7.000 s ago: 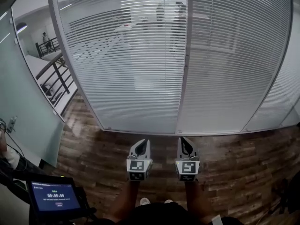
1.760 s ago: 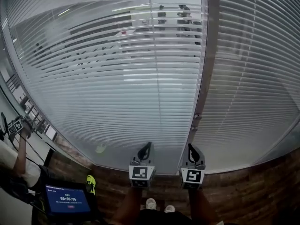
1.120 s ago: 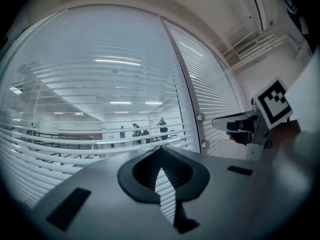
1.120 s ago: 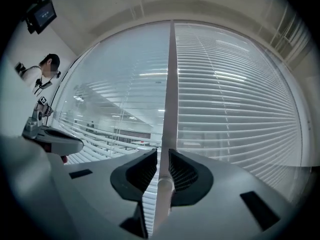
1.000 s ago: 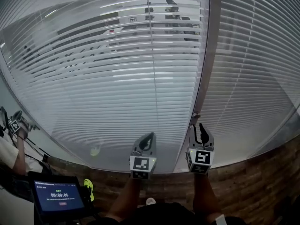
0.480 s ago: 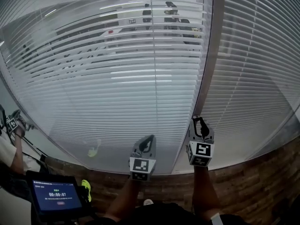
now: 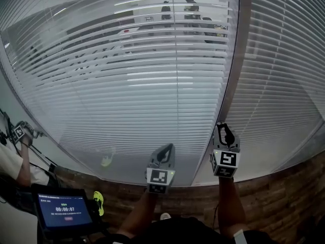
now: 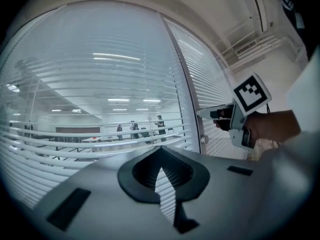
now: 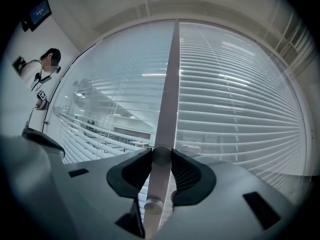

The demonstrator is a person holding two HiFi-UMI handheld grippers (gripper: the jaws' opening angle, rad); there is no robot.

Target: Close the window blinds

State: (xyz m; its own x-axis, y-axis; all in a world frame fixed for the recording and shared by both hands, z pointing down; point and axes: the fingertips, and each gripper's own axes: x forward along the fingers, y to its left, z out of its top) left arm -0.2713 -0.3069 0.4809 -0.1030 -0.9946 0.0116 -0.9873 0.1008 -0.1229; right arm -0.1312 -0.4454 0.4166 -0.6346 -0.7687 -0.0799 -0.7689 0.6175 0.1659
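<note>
Office glass wall recorded ahead: blinds [image 7: 127,85] seen behind the panes, left-pane slats lying open, judged light but unreachable. Right gripper [image 7: 225,132] jaws, just opened, are parted closely about a small knob [image 9: 161,155] on the post [image 7: 238,60], no squeeze evident; left gripper [image 7: 163,155] is held pinched together, empty, to its left. Knob judged hard, smooth, slip-prone; to be gripped squarely across its sides.

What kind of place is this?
Probably an office building: glass partition walls fitted with slatted blinds, ceiling strip lights and people standing in a large room beyond the glass, and a wood-patterned floor.
</note>
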